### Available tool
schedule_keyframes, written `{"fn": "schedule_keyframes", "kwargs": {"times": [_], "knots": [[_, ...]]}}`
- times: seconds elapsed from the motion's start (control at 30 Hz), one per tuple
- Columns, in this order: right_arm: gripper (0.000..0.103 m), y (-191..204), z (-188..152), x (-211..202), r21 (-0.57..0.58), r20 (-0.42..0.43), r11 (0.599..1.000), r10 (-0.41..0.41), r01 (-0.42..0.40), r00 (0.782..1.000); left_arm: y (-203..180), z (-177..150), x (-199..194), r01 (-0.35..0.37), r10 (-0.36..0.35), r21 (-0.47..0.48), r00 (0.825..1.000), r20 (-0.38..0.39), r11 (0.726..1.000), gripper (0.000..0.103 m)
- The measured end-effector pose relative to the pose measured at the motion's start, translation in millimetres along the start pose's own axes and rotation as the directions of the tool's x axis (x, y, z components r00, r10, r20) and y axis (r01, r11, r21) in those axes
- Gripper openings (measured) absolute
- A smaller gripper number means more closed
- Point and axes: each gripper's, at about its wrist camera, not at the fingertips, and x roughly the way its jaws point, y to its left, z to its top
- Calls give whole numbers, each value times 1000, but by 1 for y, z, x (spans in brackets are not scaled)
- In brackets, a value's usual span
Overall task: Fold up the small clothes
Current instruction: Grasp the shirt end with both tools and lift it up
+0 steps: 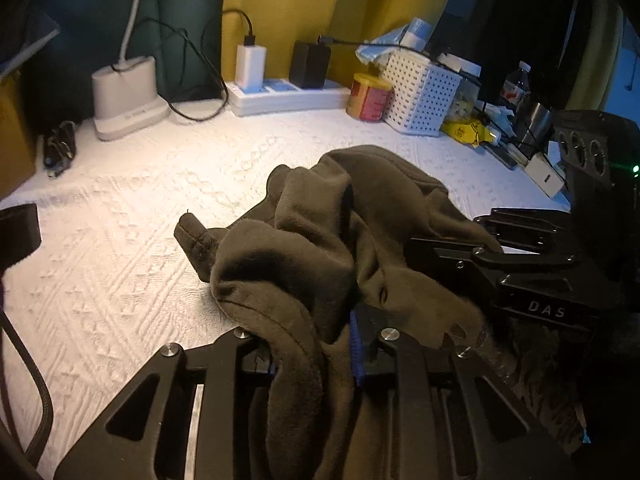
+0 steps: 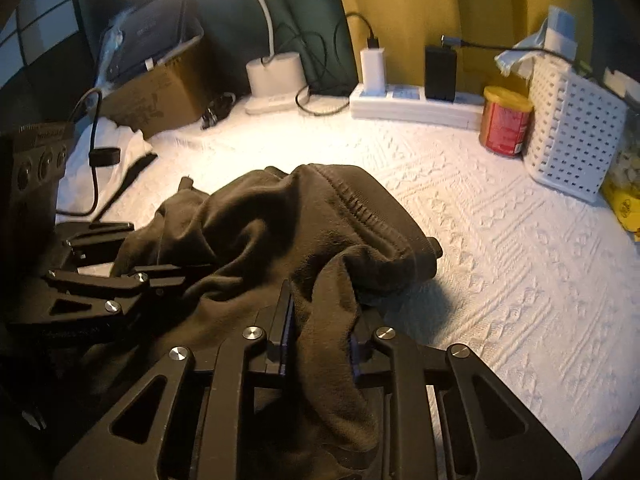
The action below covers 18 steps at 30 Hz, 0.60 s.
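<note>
A dark olive-brown garment [image 1: 320, 232] lies crumpled on the white textured bedspread [image 1: 120, 240]. My left gripper [image 1: 312, 356] is shut on a fold of it near the bottom of the left wrist view, the cloth bunched between the blue pads. The right gripper [image 1: 492, 256] shows at the right of that view, also on the cloth. In the right wrist view the same garment [image 2: 288, 232] drapes over my right gripper [image 2: 320, 340], which is shut on a thick fold. The left gripper [image 2: 160, 276] sits at the left edge, its fingers in the cloth.
Along the back stand a white lamp base [image 1: 124, 92], a power strip [image 1: 288, 96] with chargers and cables, a red and yellow can [image 1: 366, 96] and a white perforated basket [image 1: 420, 92]. A cardboard box [image 2: 156, 92] and white cloth [image 2: 120, 144] lie at the left.
</note>
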Motion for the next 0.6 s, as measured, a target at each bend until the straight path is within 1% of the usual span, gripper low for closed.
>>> {"fn": "schedule_keyframes", "kwargs": {"times": [0.17, 0.3, 0.47, 0.6], "knots": [[23, 12, 3, -26, -15, 58, 1000, -7, 8, 998, -7, -1, -21, -14, 15, -14, 998, 55, 1000, 23], [22, 21, 4, -49, -26, 100, 1000, 9, -6, 995, -15, -1, -43, -25, 24, 6, 994, 104, 1000, 23], [22, 38, 4, -84, -49, 166, 999, 11, -3, 986, -27, -3, -76, -38, 34, 20, 982, 186, 999, 23], [22, 52, 1, -108, -67, 208, 998, 16, -3, 978, -33, -8, -97, -42, 35, 25, 972, 231, 999, 23]]}}
